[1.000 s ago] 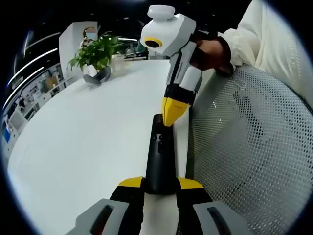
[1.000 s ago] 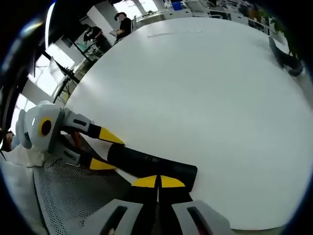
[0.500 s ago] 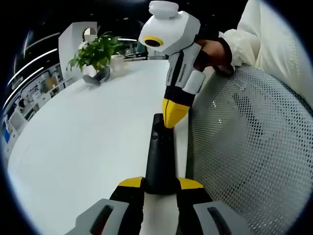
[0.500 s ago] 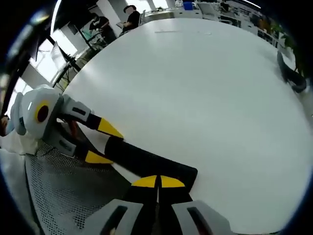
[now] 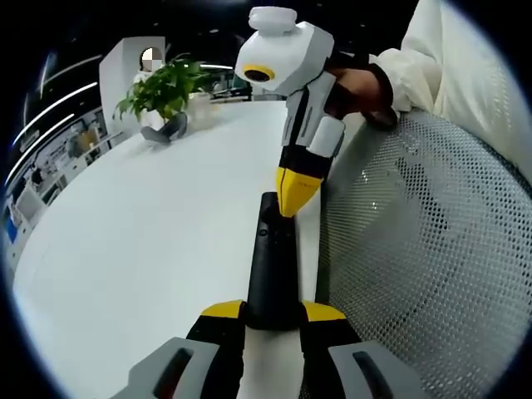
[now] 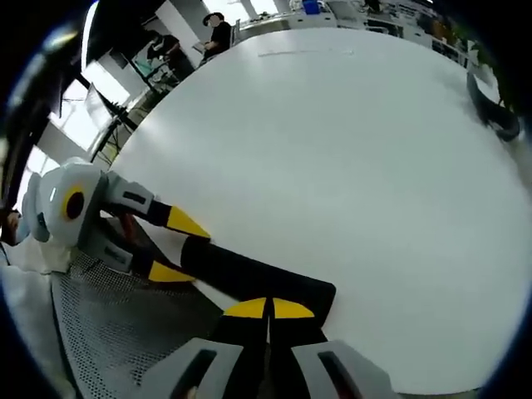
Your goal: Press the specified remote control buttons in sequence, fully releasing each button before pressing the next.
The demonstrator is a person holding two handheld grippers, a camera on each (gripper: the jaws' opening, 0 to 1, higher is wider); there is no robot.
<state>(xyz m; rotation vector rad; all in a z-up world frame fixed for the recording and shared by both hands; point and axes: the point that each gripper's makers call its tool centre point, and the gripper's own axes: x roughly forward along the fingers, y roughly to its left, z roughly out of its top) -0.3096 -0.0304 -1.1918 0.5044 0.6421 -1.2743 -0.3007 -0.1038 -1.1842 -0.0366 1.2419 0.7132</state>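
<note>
The left gripper (image 5: 274,314) clamps its jaws on one end of the remote (image 5: 271,270), steadying it along the table (image 5: 150,241) edge, so the right gripper (image 5: 295,193), jaws closed into one point, can press a button near the far end.

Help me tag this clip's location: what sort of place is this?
Probably an open-plan office: a big white table, a potted plant, a mesh chair back, and people standing at desks beyond.
</note>
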